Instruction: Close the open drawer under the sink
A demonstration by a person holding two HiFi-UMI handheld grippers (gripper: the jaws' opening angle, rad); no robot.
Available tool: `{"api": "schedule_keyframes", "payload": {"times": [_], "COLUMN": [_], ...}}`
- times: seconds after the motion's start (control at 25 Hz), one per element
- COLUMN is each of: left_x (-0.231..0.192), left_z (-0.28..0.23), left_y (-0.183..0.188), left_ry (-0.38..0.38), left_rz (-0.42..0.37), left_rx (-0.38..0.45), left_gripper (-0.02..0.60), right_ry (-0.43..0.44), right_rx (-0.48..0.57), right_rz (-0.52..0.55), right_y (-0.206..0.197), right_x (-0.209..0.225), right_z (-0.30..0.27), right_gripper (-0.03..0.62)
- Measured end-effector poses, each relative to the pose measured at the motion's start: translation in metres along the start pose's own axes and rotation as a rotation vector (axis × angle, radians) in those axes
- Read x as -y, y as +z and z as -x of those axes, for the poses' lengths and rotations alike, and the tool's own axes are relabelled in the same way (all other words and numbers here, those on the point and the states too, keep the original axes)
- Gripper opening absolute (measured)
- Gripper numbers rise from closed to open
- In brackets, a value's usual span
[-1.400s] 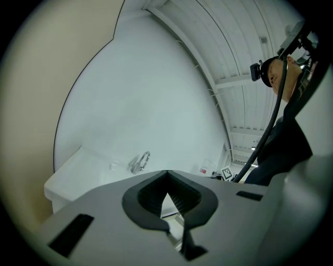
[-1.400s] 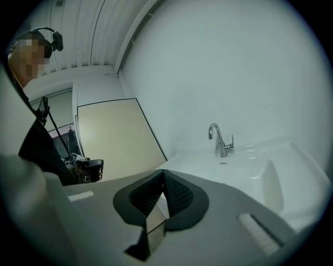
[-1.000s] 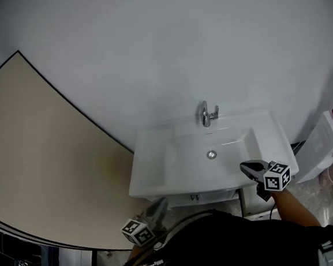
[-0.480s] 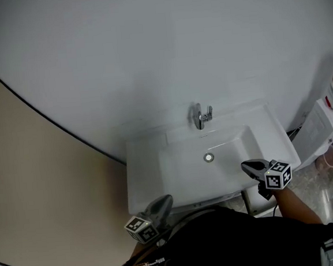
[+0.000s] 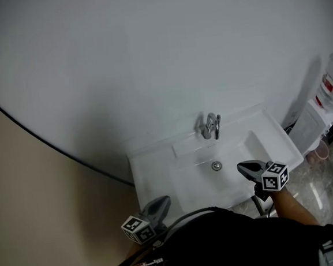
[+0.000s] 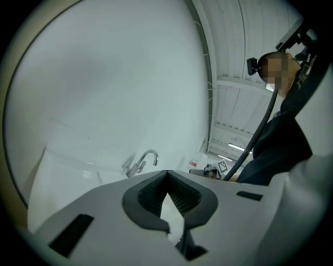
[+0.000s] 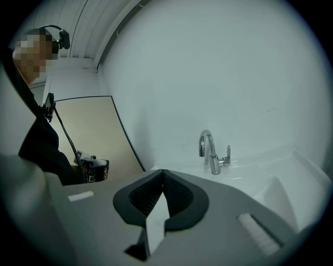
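Note:
The white sink with its chrome faucet stands against the white wall. The drawer under it is hidden below the basin and behind my dark sleeves. My left gripper is shut and empty, held at the sink's front left corner. My right gripper, also shut and empty, hovers over the basin's front right part. In the left gripper view the left gripper points level past the faucet. In the right gripper view the right gripper points toward the faucet with the fingertips touching.
A beige wall panel fills the left. A white appliance and a red-labelled canister stand to the right of the sink on the glossy floor. A cable runs down by the sink's right edge.
The cabinet front under the basin showed a second ago and is now out of sight. The view has swung so the beige panel shrank; both grippers stayed shut near the sink's front edge.

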State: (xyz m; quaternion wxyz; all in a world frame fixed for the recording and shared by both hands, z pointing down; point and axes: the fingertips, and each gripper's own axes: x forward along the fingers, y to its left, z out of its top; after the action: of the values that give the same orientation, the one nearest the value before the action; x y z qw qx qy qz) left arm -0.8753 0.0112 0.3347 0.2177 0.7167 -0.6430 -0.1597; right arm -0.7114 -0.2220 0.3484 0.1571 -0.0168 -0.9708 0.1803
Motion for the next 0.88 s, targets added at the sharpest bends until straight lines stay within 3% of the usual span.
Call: {"api": "schedule_keyframes", "payload": {"times": [0.24, 0.4, 0.68, 0.88], "left_x": [-0.031, -0.038, -0.022, -0.022], "left_z": [-0.003, -0.025, -0.081, -0.095], "left_y": [-0.002, -0.003, 0.018, 0.013], "left_ry": [-0.027, -0.011, 0.108, 0.226], "left_rz": [0.046, 0.042, 0.045, 0.029], "left_rx": [-0.006, -0.002, 0.09, 0.094], "left_gripper": [-0.003, -0.003, -0.003, -0.003], "right_ry": [-0.041, -0.026, 0.133, 0.249], "right_rx": [-0.017, -0.018, -0.068, -0.102], "right_rz": [-0.003, 0.01, 0.053, 0.103], "right_y": [-0.002, 0.01, 0.034, 0.037], "right_x": [0.004, 0.028, 0.088, 0.11], "right_z": [-0.014, -0.018, -0.043, -0.073], "right_gripper": [0.002, 0.002, 0.002, 0.002]}}
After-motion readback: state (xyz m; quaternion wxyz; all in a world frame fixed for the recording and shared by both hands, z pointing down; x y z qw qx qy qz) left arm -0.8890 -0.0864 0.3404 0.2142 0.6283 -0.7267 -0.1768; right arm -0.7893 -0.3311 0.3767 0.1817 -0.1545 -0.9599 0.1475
